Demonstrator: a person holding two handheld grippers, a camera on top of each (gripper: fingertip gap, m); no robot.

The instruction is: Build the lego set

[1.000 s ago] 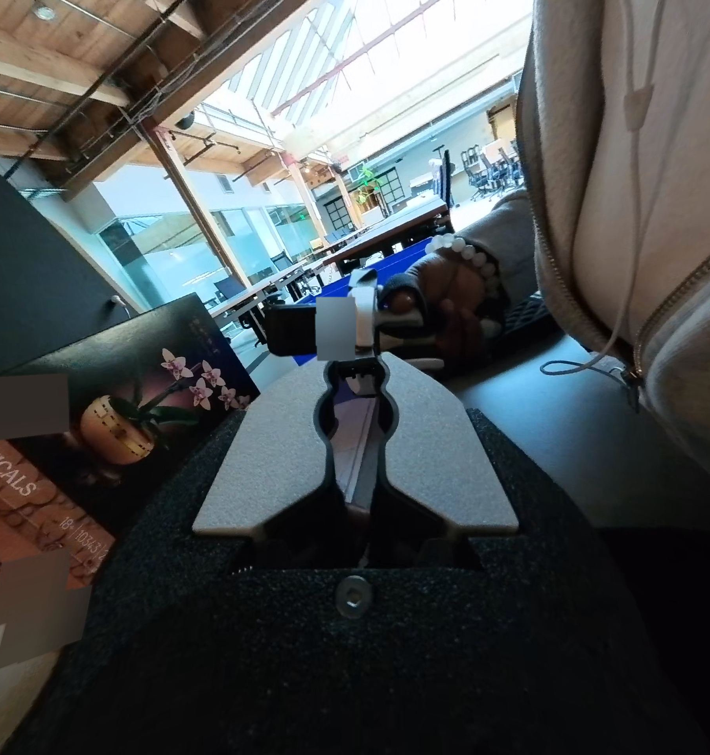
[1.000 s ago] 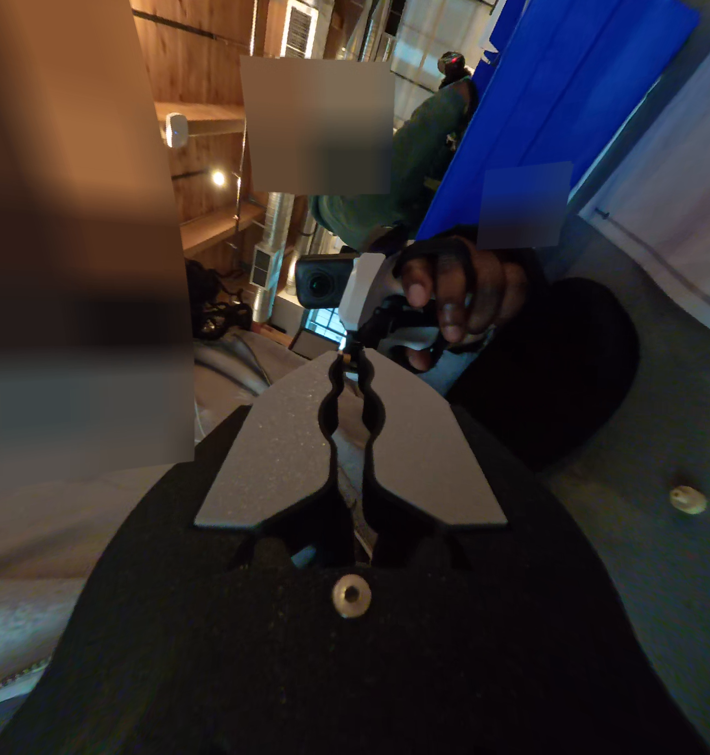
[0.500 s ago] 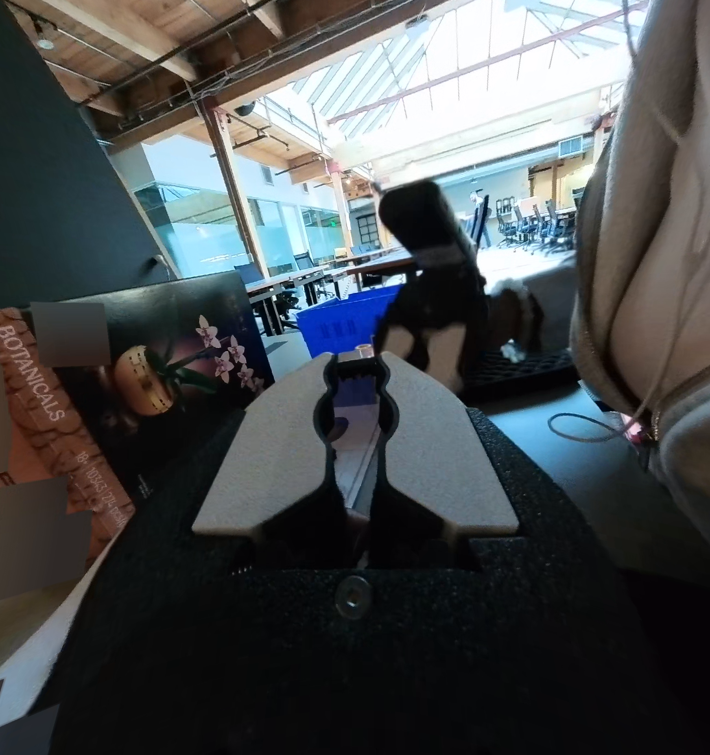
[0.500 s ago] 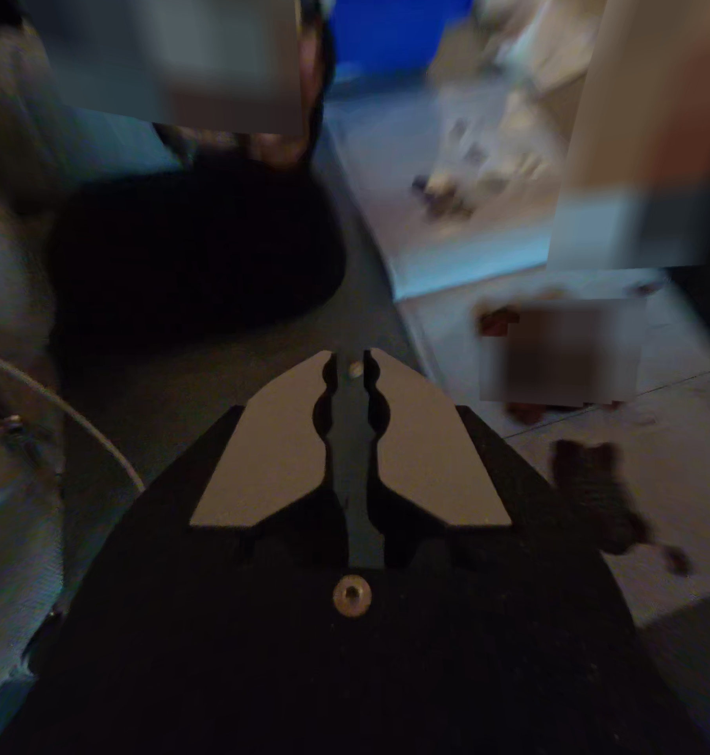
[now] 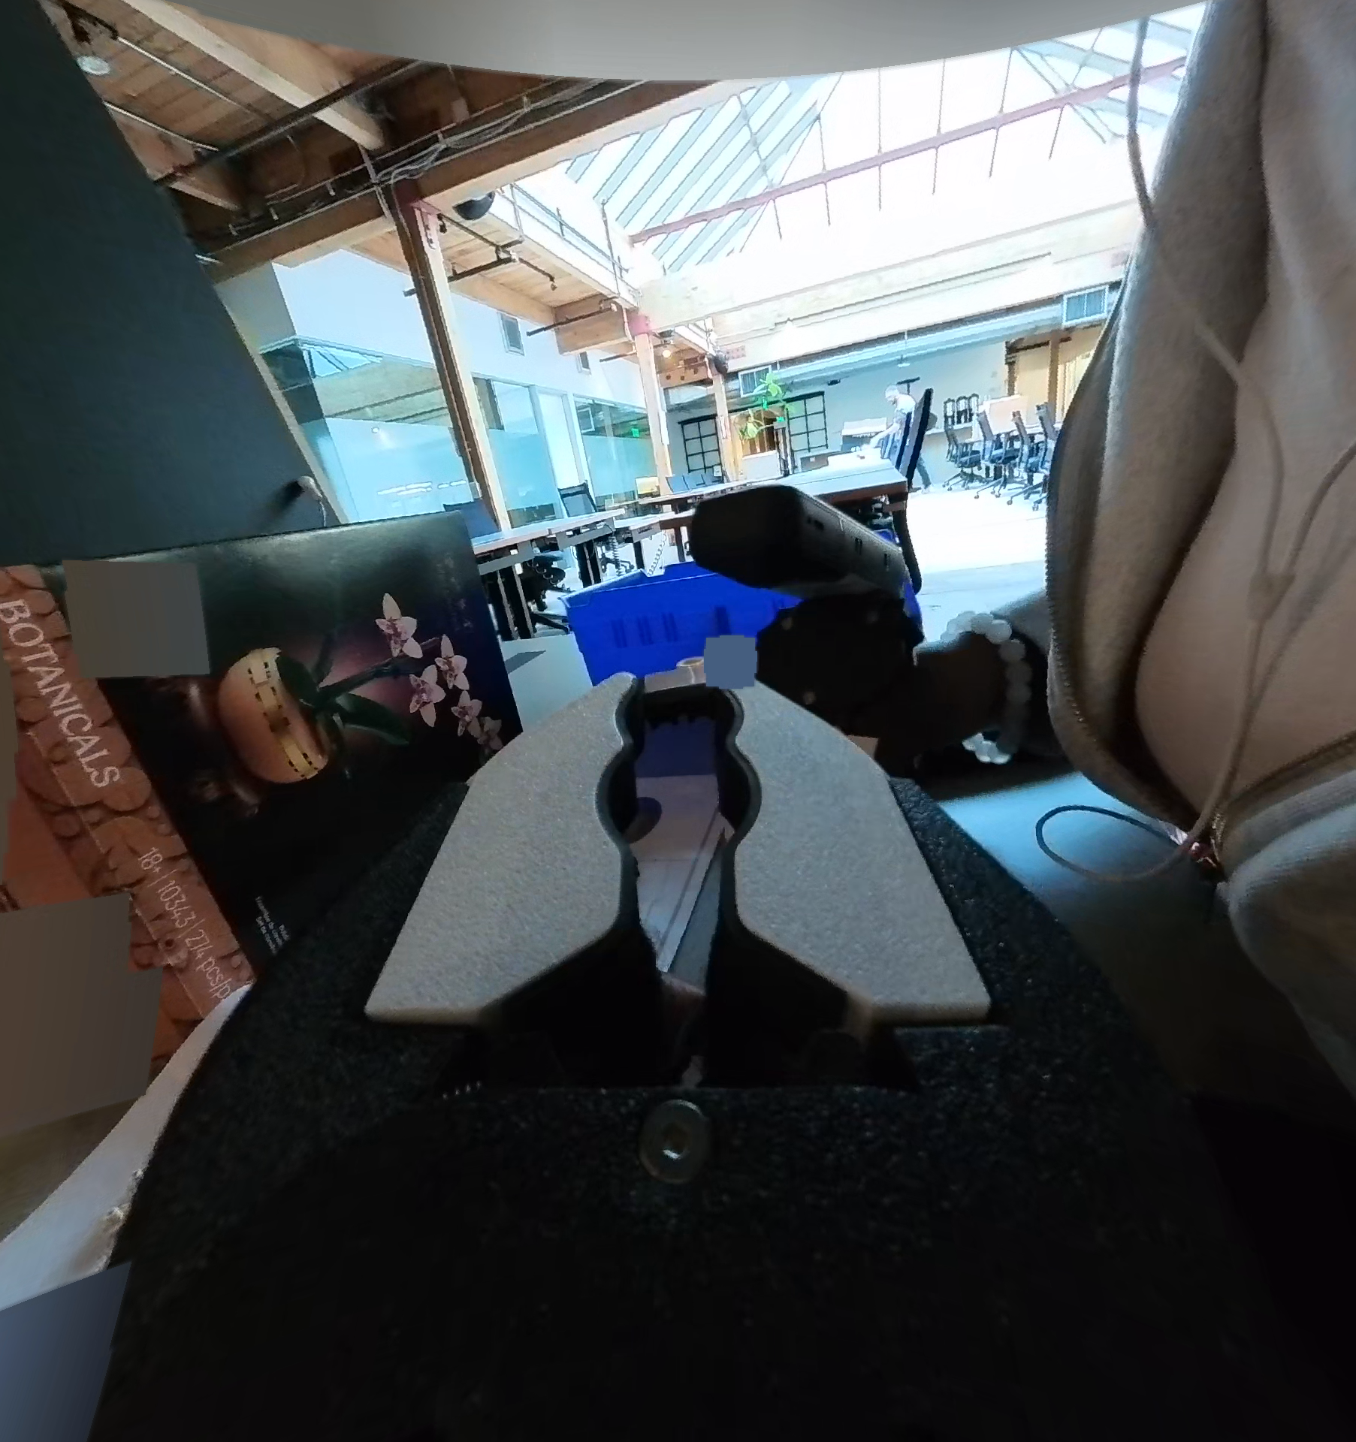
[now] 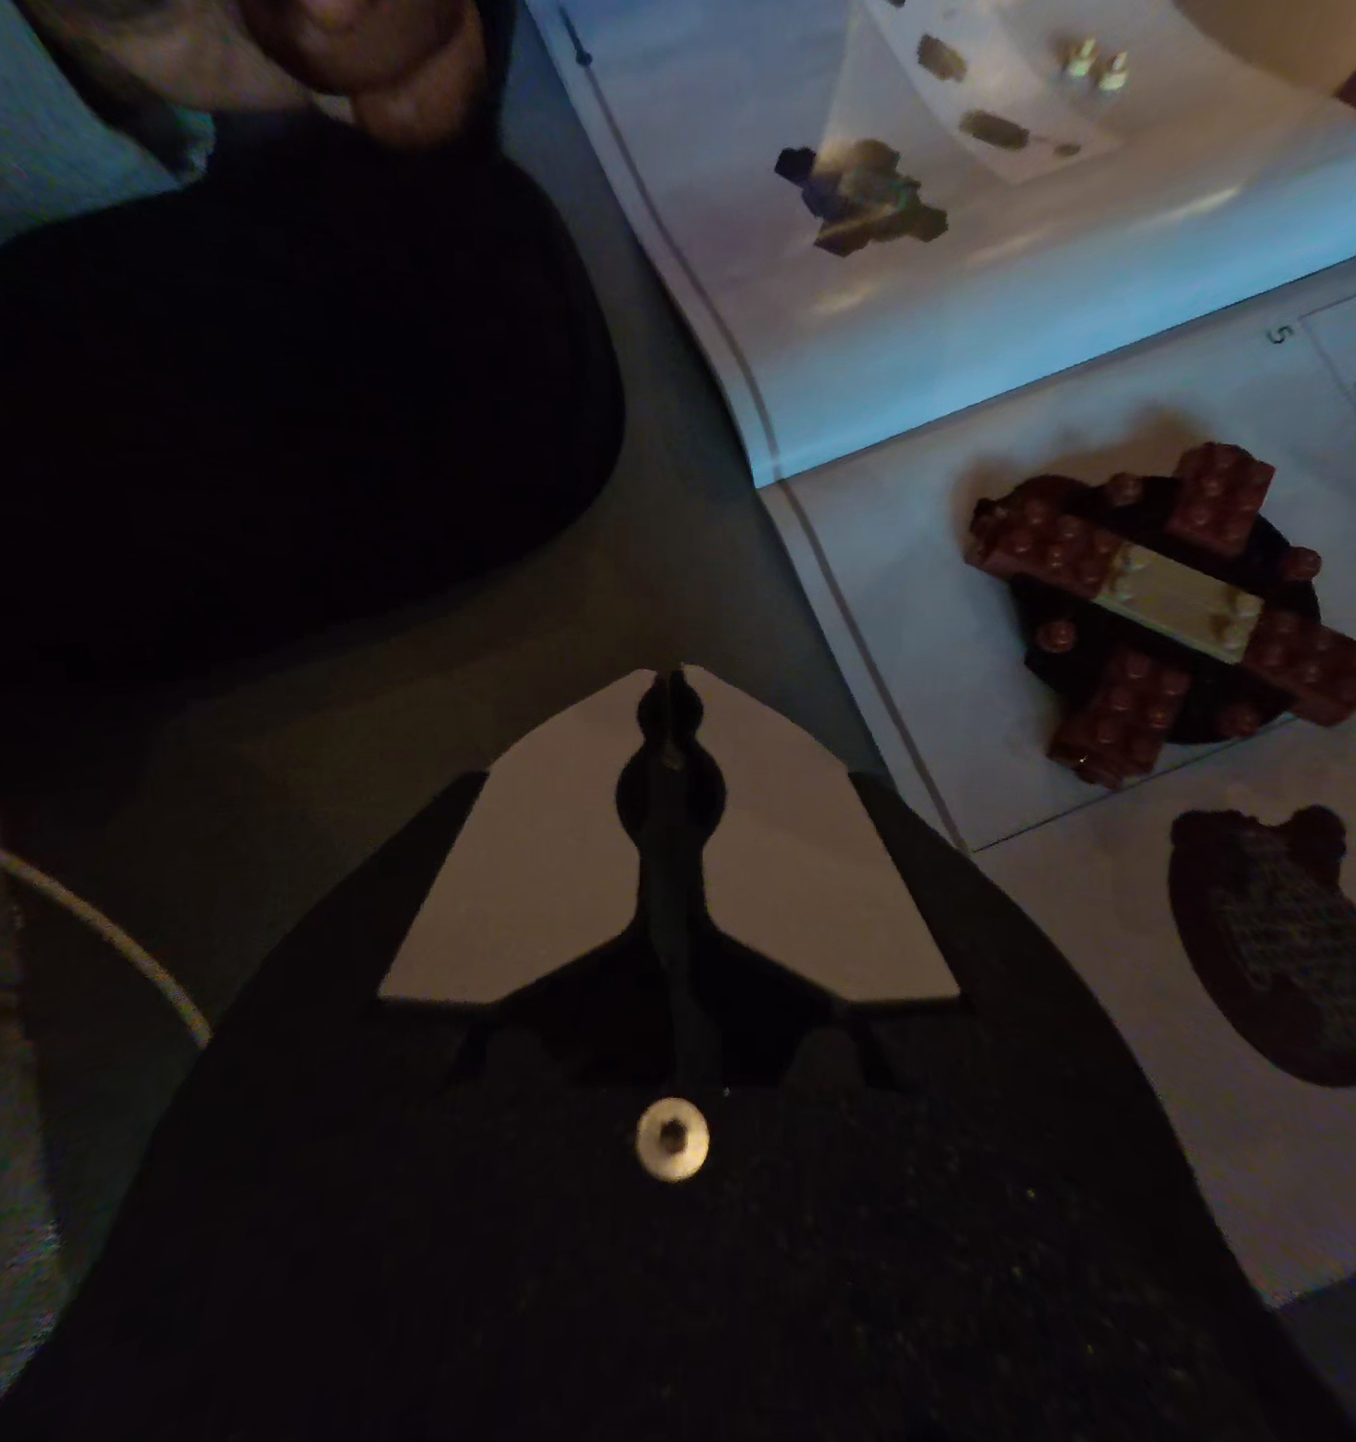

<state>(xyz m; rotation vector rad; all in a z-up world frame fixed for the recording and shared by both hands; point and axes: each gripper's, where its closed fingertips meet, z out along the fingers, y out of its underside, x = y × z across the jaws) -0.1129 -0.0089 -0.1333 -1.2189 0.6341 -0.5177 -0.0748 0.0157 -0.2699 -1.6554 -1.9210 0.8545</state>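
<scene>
Left gripper clamps small dark brick-like piece at fingertips (tan stud on top); right gripper closed, bare, above grey tabletop, near reddish-brown brick assembly on open instruction booklet.

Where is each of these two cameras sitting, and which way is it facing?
Left wrist view: sits on the left gripper, looking level across the table past a flower-picture box and blue bin into a hall; shows a hand and grey jacket.
Right wrist view: sits on the right gripper, fingers together, looking down at the grey table, an open booklet and a brown brick model.
Shared: the booklet.
</scene>
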